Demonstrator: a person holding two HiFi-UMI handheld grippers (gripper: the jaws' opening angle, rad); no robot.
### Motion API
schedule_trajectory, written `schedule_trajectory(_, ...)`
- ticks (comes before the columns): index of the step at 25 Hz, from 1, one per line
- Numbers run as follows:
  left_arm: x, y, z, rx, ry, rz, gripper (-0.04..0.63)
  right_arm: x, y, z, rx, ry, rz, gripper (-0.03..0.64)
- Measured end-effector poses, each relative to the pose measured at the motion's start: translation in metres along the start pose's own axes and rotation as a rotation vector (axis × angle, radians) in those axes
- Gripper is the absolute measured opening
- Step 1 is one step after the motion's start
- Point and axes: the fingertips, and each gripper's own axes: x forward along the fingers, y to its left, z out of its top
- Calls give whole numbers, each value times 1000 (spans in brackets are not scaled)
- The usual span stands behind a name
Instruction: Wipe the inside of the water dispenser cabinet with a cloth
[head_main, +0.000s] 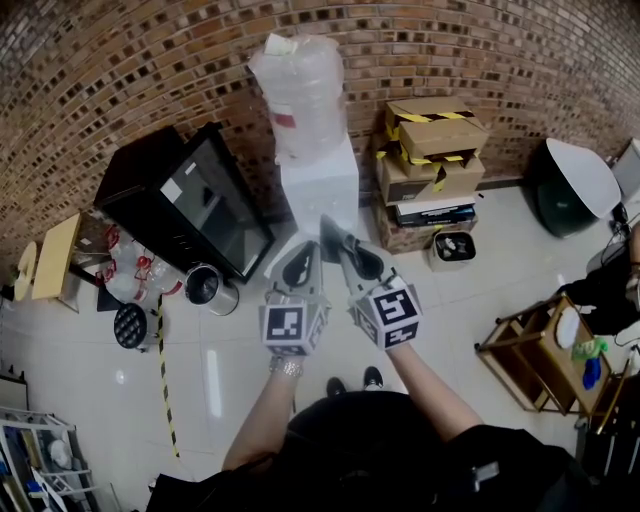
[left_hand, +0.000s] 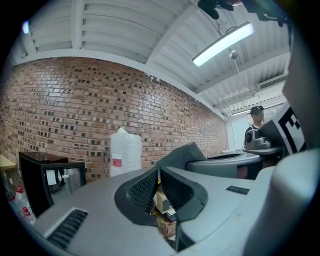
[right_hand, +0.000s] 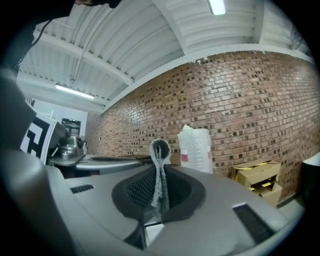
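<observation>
The white water dispenser (head_main: 320, 182) stands against the brick wall, topped by a plastic-wrapped bottle (head_main: 300, 90) that also shows in both gripper views (left_hand: 125, 152) (right_hand: 196, 150). Its lower cabinet is mostly hidden behind my grippers. My right gripper (head_main: 345, 250) (right_hand: 160, 186) is shut on a folded grey cloth (head_main: 336, 238) (right_hand: 160, 155) that sticks up from the jaws. Beside it on the left, my left gripper (head_main: 300, 262) (left_hand: 158, 174) is shut with nothing in it. Both are held up in front of the dispenser, apart from it. The cloth (left_hand: 184, 152) also shows in the left gripper view.
A black glass-door cabinet (head_main: 185, 205) stands left of the dispenser, a steel pot (head_main: 205, 287) on the floor before it. Stacked cardboard boxes (head_main: 432, 150) stand on the right, then a black bin (head_main: 565, 185) and a wooden cart (head_main: 540, 350). A person (left_hand: 256, 120) stands far off.
</observation>
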Motion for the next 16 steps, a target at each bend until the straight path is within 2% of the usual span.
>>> schedule_trajectory(8,0,-3,-3,-3,23,9,21,-2,-2,1,-2,5,-1,25)
schedule_trajectory(12,3,-5,1,9,-22,6,21,-2,-5,-3,4,12,0,25)
schedule_trajectory(16,4,-7,1,12,-19,2,21,-2,-6,-6,6,14,4,25)
